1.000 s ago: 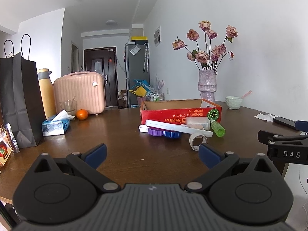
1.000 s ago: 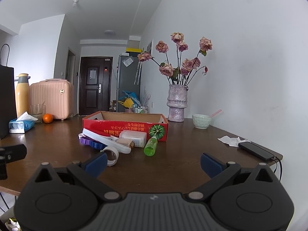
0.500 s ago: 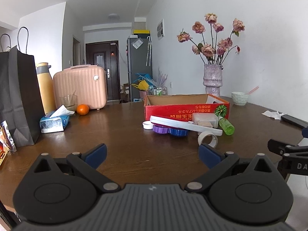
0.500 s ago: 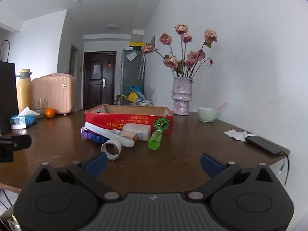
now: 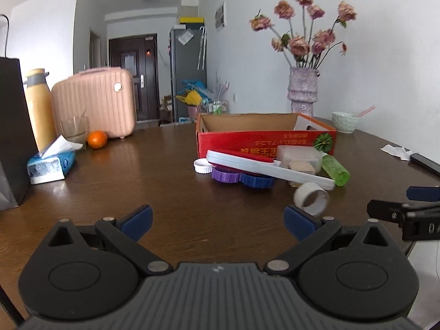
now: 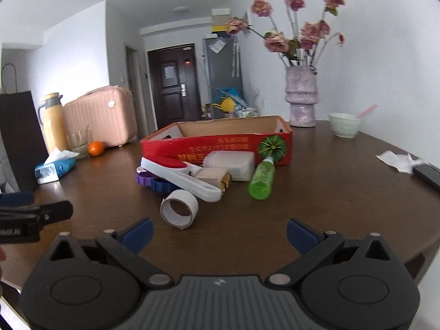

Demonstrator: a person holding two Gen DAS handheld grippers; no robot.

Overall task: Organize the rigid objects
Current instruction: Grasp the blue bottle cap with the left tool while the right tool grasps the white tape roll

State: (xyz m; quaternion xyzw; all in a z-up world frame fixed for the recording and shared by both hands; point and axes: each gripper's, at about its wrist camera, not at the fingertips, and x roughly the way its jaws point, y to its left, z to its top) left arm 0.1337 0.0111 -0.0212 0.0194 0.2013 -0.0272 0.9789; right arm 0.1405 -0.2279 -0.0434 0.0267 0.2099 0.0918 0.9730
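Clutter sits at frame centre on the tabletop (image 6: 316, 192): tape roll (image 6: 179, 207), green bottle (image 6: 261, 180), white tool (image 6: 178, 174) before the red box (image 6: 220, 144). Left gripper (image 5: 217, 220) and right gripper (image 6: 220, 232) are both spread, holding nothing.

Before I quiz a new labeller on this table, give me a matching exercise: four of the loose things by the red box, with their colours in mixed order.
Things:
1. tape roll
2. bottle
3. jar lid beside the blue one
4. small screw cap

Colours:
a. green
b. white
c. purple
d. pale cardboard

Pairs: 1-d, 2-a, 3-c, 4-b
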